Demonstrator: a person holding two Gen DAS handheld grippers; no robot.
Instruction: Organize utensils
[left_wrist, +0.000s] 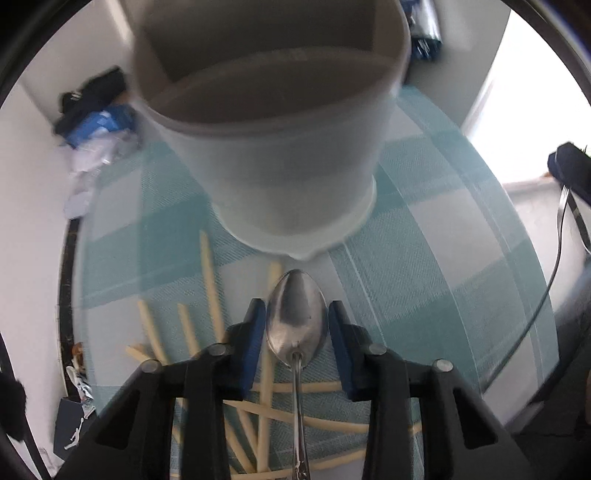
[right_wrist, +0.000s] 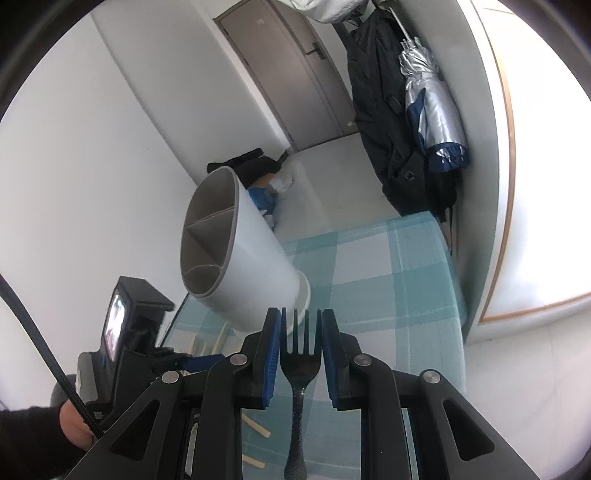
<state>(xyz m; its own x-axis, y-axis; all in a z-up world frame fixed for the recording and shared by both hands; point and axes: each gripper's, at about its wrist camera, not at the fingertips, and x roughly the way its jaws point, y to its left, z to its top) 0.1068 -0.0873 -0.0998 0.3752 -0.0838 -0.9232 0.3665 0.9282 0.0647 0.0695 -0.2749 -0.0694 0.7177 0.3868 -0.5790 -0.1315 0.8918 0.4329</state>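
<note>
Through the left wrist view, at 9 o'clock: a heap of dark and blue clothing (left_wrist: 96, 107) on the floor against the wall. Lower, from 8 to 6 o'clock: pale chopsticks (left_wrist: 210, 280) scattered and crossing one another on the teal checked cloth (left_wrist: 424, 258) that covers the surface. At centre: left tool (left_wrist: 296, 310) clenched on the spoon (left_wrist: 295, 332), blue pads against both edges of the bowl, bowl tip towards 12 o'clock, handle back towards 6 o'clock above the chopsticks. Just beyond the spoon tip, at 12 o'clock: white utensil holder (left_wrist: 280, 173) standing on the cloth, grey inside, a divider visible within its mouth. Far out at 3 o'clock: a second dark tool with a fork hanging from it, blurred by the lens edge.

Through the right wrist view, at 8 o'clock: a hand (right_wrist: 74, 424) in a dark sleeve around the other tool's handle, with a black cable across it. At 10 o'clock from centre: the same holder, three compartments visible, base on the cloth. At centre, low: right tool (right_wrist: 300, 325) grasping the fork (right_wrist: 300, 363), pads closed against the outer tines, tines towards 12 o'clock and just short of the holder's base, handle down to 6 o'clock, clear of the surface. At 1 o'clock: a dark coat (right_wrist: 380, 110) and a folded silver umbrella (right_wrist: 432, 107) hanging beside a grey door (right_wrist: 295, 74).
</note>
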